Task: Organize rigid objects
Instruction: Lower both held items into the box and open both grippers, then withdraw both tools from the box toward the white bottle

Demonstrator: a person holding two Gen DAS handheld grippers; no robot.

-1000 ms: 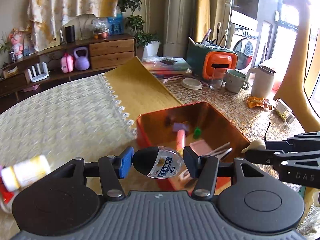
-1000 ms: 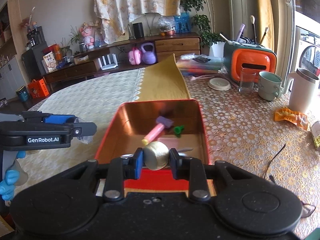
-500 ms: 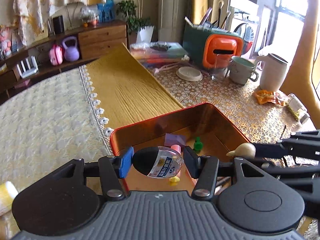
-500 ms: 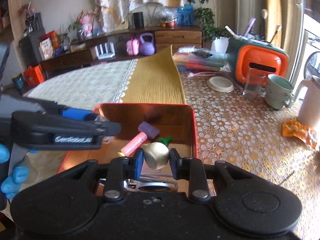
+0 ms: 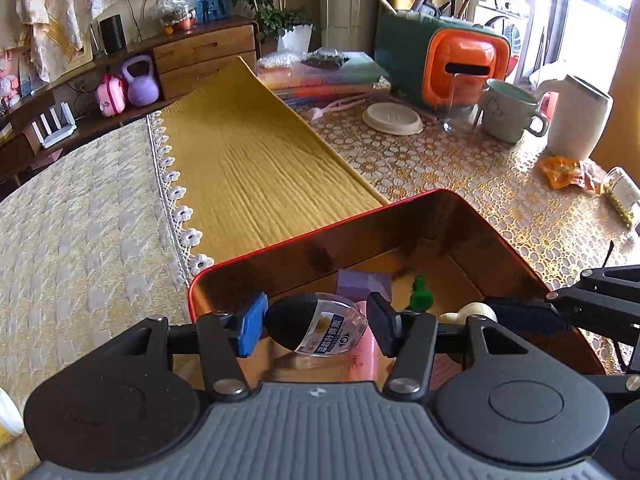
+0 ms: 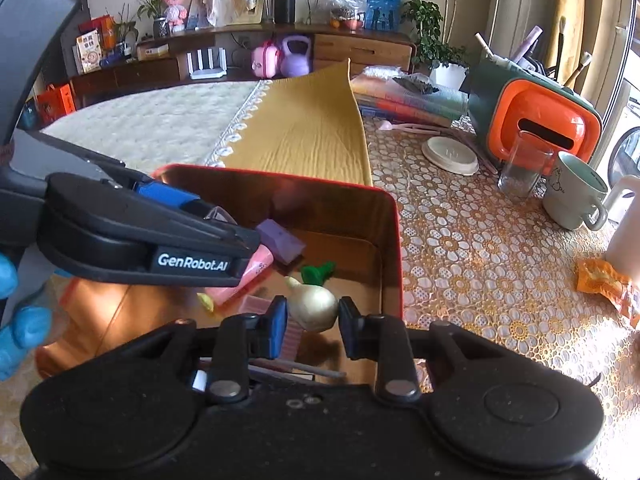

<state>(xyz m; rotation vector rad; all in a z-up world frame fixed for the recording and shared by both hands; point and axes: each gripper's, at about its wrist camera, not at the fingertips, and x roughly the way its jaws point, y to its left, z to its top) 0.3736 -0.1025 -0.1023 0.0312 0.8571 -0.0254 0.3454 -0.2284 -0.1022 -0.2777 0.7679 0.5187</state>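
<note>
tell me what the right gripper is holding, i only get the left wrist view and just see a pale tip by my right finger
Observer: The right gripper is shut on a cream toy onion.
Operator: is it over the tin
Observer: Yes, above the red tin's near right corner, beside a green toy piece.
Operator: anything under it
Observer: A thin stick lies on the tin's floor near the fingers.

Black grippers, blue-padded fingers (image 6: 276, 326), white "GenRobot.AI" marking, blue glove (image 6: 18, 336)
</note>
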